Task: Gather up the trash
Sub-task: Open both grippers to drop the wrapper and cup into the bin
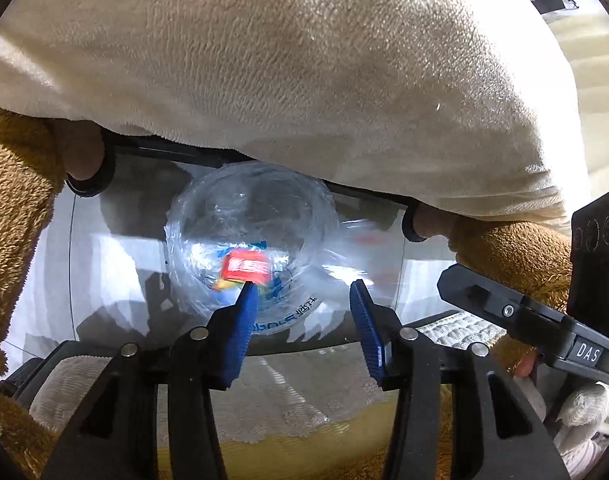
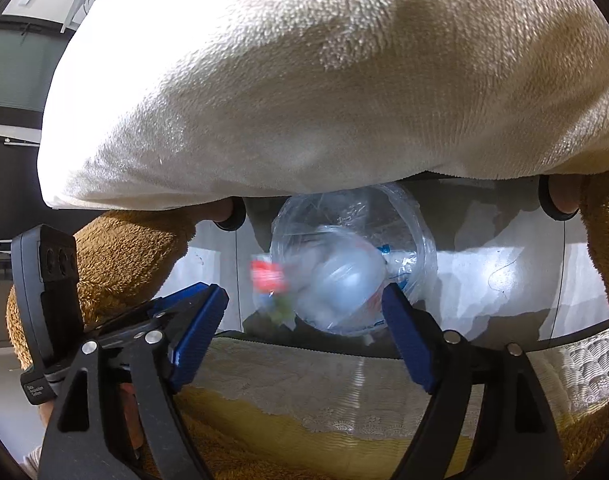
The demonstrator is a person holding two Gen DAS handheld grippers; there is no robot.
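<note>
A clear plastic bag [image 1: 252, 216] lies with its mouth open on the glossy floor, holding crumpled clear wrappers with blue print. A red wrapper [image 1: 246, 268] shows inside the bag's mouth, just past my left gripper's left fingertip. My left gripper [image 1: 304, 296] points steeply down over the bag, open, with nothing between its blue pads. In the right wrist view the bag [image 2: 356, 240] sits beyond my right gripper [image 2: 304, 300], which stands wide open and empty. The red wrapper [image 2: 268, 276] is blurred there at the bag's left edge.
A person's cream fuzzy garment [image 1: 304, 60] hangs over the top of both views, with brown fuzzy sleeves [image 1: 16, 200] at the sides. A lace-edged cloth on a yellow surface [image 2: 304, 392] lies under the grippers. The other gripper's black body [image 1: 544, 320] is close at the right.
</note>
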